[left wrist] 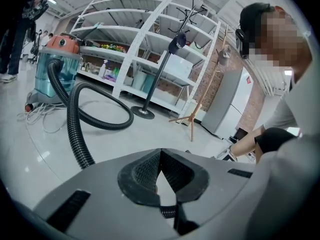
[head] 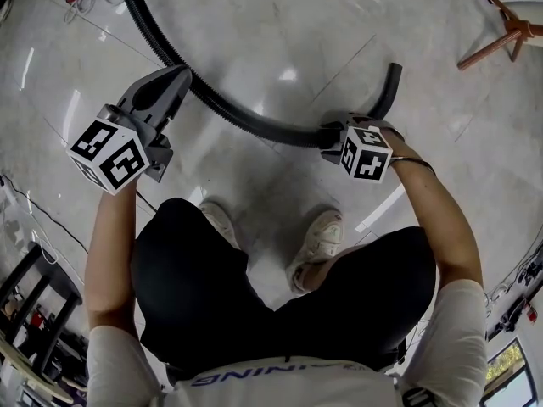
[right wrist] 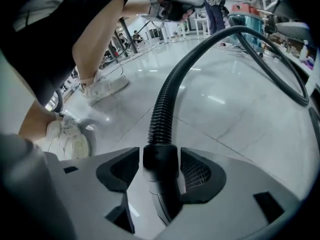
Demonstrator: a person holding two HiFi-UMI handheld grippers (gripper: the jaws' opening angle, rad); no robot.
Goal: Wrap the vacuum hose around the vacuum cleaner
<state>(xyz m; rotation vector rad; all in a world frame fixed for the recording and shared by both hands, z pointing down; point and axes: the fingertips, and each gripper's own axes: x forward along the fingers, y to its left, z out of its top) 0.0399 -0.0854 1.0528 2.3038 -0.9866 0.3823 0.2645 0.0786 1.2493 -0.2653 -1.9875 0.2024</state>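
Observation:
A black ribbed vacuum hose (head: 246, 119) curves across the shiny floor from the top left toward my right gripper (head: 327, 138). In the right gripper view the hose's smooth end cuff (right wrist: 160, 164) sits between the open jaws of the right gripper (right wrist: 160, 156), with a gap on each side. The hose tip (head: 390, 79) bends away beyond it. My left gripper (head: 178, 79) hangs just beside the hose, and its pads (left wrist: 150, 171) meet at the tips. A bit of hose (left wrist: 167, 212) shows below them, not gripped. The teal vacuum cleaner (left wrist: 57, 66) with an orange top stands far off.
Behind the vacuum stands a white shelving rack (left wrist: 145, 49) and a pole on a round base (left wrist: 143, 112). A wooden stand (head: 501, 32) is at the far right. White cable (left wrist: 40, 116) lies by the vacuum. The person's shoes (head: 318, 240) are below the hose.

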